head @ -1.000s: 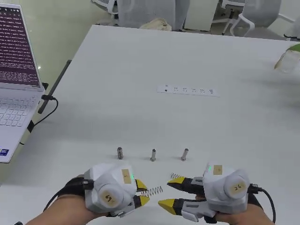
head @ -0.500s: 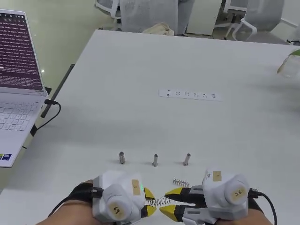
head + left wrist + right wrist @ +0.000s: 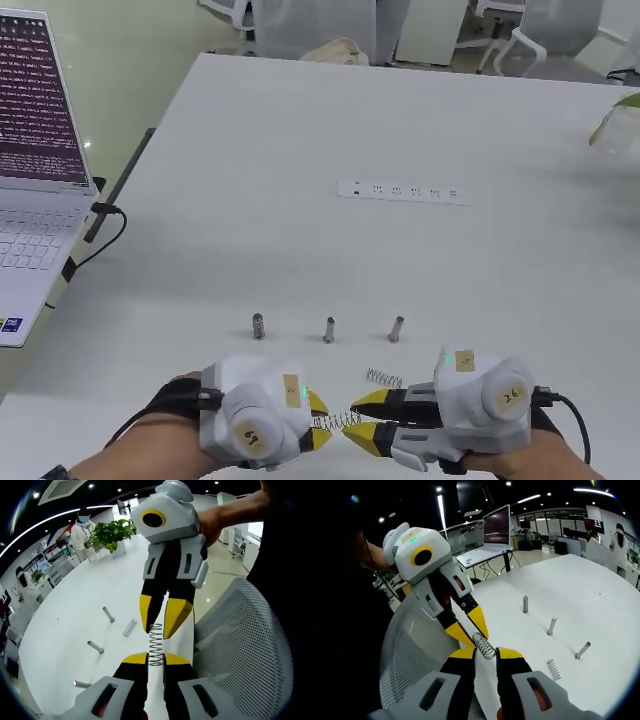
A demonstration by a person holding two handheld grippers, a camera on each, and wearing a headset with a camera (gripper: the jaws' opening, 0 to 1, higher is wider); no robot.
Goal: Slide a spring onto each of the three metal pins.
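Observation:
Three short metal pins stand in a row on the white table (image 3: 300, 150): left pin (image 3: 258, 325), which looks to carry a coil, middle pin (image 3: 329, 330) and right pin (image 3: 396, 328). A loose spring (image 3: 381, 378) lies just below the right pin. A second spring (image 3: 336, 421) spans between the two grippers near the table's front edge. My left gripper (image 3: 320, 422) is shut on its left end (image 3: 156, 655). My right gripper (image 3: 362, 418) faces it, jaws closed on the other end (image 3: 485, 647).
An open laptop (image 3: 30, 180) sits at the left edge with a cable (image 3: 100, 215) beside it. A white power strip (image 3: 400, 192) lies mid-table. A plant (image 3: 615, 125) stands at the far right. Office chairs stand behind the table.
The right gripper's jaws, wide apart a second ago, have narrowed onto the free end of the spring. The left gripper has edged right, still holding the spring.

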